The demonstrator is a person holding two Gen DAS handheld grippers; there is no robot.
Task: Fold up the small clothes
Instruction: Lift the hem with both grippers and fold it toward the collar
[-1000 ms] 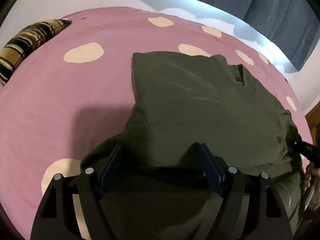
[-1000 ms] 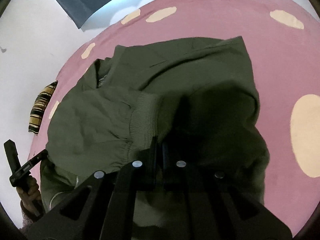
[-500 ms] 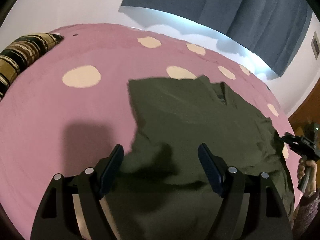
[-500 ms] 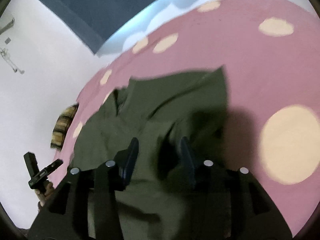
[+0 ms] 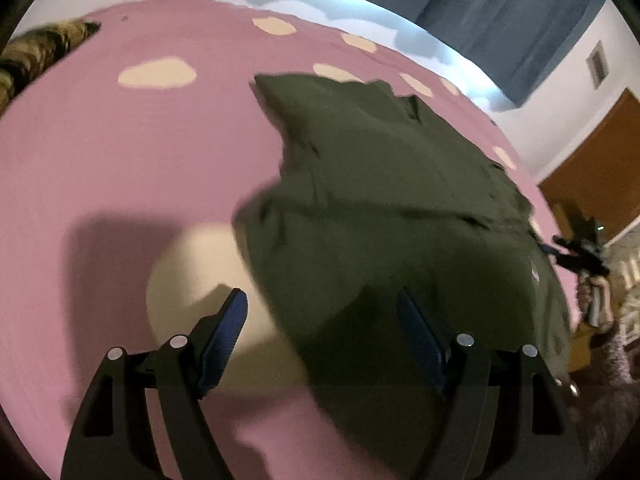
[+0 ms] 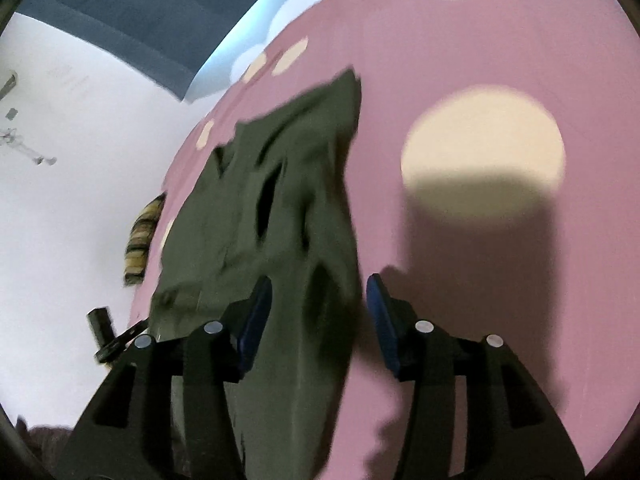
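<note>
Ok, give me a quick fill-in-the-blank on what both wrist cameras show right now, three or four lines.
1. The dark olive-green garment lies on a pink bedspread patterned with cream ____.
2. The left gripper has blue pads and its jaws stand ____.
3. The right gripper is opening its jaws, and its pads do not ____ the garment.
4. Behind the bed hangs a dark ____ curtain.

Missing words: spots; open; press on; blue
</note>
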